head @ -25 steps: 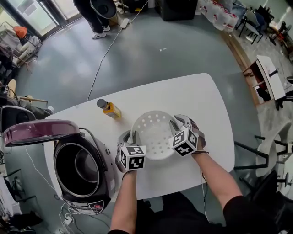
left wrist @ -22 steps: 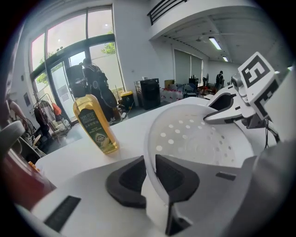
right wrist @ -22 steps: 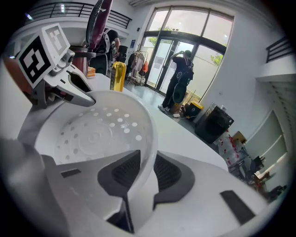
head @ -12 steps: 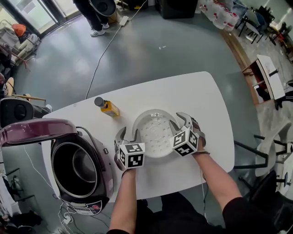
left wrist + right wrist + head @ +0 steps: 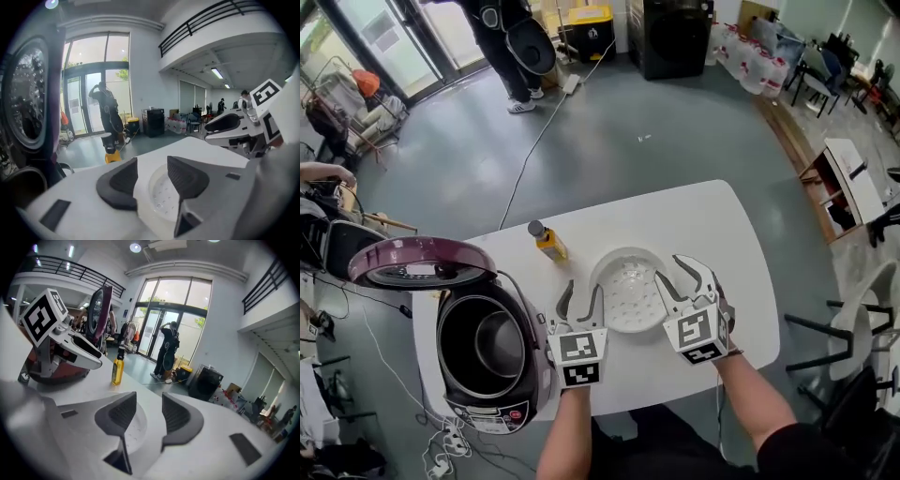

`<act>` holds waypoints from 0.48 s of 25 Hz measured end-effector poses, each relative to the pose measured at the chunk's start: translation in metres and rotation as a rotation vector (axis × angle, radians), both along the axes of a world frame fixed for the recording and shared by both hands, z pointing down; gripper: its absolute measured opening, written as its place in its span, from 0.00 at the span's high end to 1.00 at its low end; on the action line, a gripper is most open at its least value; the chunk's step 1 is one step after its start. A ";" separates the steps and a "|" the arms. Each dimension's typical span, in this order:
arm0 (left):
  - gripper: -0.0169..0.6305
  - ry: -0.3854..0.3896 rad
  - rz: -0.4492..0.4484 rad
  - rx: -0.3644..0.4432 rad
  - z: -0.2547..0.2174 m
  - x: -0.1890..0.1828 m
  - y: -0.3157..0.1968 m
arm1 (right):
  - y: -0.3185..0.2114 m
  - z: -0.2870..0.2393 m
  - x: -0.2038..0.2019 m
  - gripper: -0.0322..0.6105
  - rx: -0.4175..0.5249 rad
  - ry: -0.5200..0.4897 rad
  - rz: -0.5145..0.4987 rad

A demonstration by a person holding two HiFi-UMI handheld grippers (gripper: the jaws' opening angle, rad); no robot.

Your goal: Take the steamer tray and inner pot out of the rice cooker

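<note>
The white perforated steamer tray (image 5: 630,289) rests on the white table (image 5: 712,220), free of both grippers. My left gripper (image 5: 581,292) hovers above its left rim and my right gripper (image 5: 678,274) above its right rim. Both are open with nothing between the pads. In the left gripper view the tray (image 5: 161,197) shows below and between the jaws of my left gripper (image 5: 150,176). In the right gripper view it (image 5: 135,426) lies under my right gripper (image 5: 149,411). The rice cooker (image 5: 520,375) stands at the left with its lid (image 5: 417,262) raised, and the metal inner pot (image 5: 492,345) sits inside.
A small yellow bottle (image 5: 548,242) stands on the table behind the tray, near the cooker. The table's front edge is close to my arms. A person (image 5: 511,42) stands far off on the floor, where a cable (image 5: 534,141) runs. Chairs (image 5: 853,328) stand at the right.
Both grippers have opened, let go of the steamer tray's rim and risen above it. The tray stays on the table.
</note>
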State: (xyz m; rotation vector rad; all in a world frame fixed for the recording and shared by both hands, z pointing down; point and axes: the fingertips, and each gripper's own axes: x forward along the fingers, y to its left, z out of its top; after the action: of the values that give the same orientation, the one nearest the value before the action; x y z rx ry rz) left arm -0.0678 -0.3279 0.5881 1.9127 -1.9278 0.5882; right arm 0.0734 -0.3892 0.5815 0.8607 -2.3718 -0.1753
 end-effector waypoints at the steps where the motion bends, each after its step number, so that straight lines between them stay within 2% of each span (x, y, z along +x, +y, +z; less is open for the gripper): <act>1: 0.67 0.010 0.002 0.027 -0.018 0.001 0.005 | 0.007 -0.018 -0.001 0.68 0.013 -0.032 -0.008; 4: 0.65 0.037 0.013 0.101 -0.070 0.002 0.024 | 0.030 -0.069 -0.006 0.68 0.025 -0.159 -0.026; 7: 0.54 0.039 0.008 0.158 -0.114 -0.010 0.050 | 0.055 -0.105 -0.020 0.68 0.035 -0.253 -0.065; 9: 0.41 0.033 -0.004 0.184 -0.131 -0.023 0.066 | 0.070 -0.119 -0.035 0.68 0.039 -0.296 -0.102; 11: 0.21 0.018 -0.026 0.201 -0.143 -0.040 0.083 | 0.086 -0.128 -0.052 0.58 0.034 -0.335 -0.132; 12: 0.16 0.012 -0.039 0.207 -0.147 -0.049 0.093 | 0.094 -0.132 -0.061 0.48 0.025 -0.356 -0.143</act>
State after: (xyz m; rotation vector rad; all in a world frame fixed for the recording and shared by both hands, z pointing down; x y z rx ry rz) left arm -0.1171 -0.2346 0.4408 1.9892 -2.0837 0.3779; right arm 0.0128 -0.2952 0.4496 0.7860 -2.7711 -0.1163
